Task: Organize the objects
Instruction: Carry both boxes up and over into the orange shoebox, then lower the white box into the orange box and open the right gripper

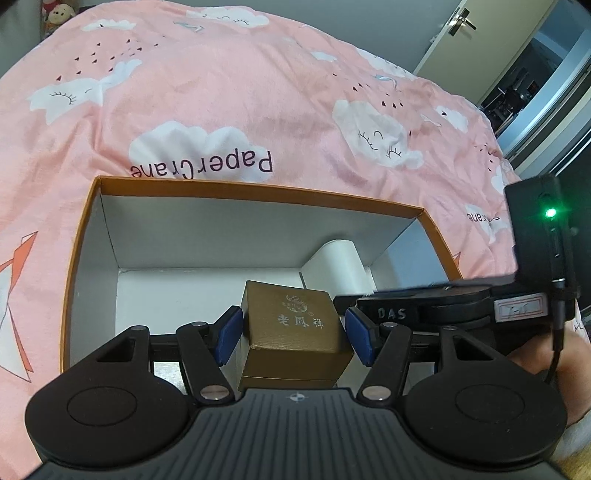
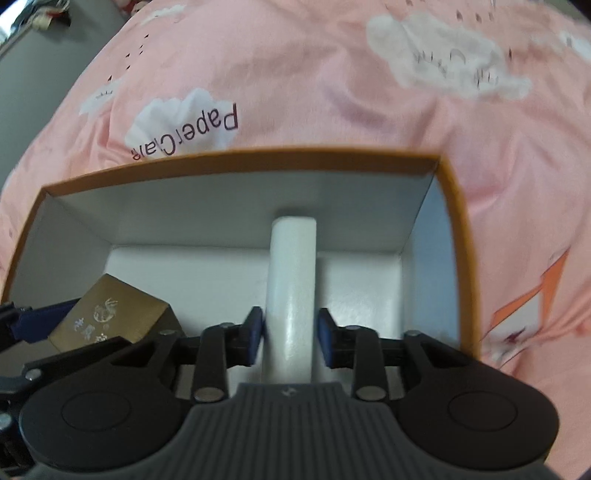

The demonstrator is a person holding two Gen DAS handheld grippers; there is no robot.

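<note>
The left tool [image 1: 293,334] grips a squat brown-gold cardboard box [image 1: 295,332], printed lid up. The right tool [image 2: 290,338] loosely brackets a white cylinder [image 2: 291,295], long axis pointing away, inside the orange-rimmed open box [image 2: 258,158].

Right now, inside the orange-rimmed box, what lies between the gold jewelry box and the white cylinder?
Only bare white floor of the orange-rimmed box, seen in the right wrist view. The gold jewelry box sits left, the white cylinder right, and they don't touch.

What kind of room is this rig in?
Most likely a bedroom. The open box sits on a pink cloud-print quilt, soft toys sit in the far corner, and a door with a lever handle stands behind.
</note>
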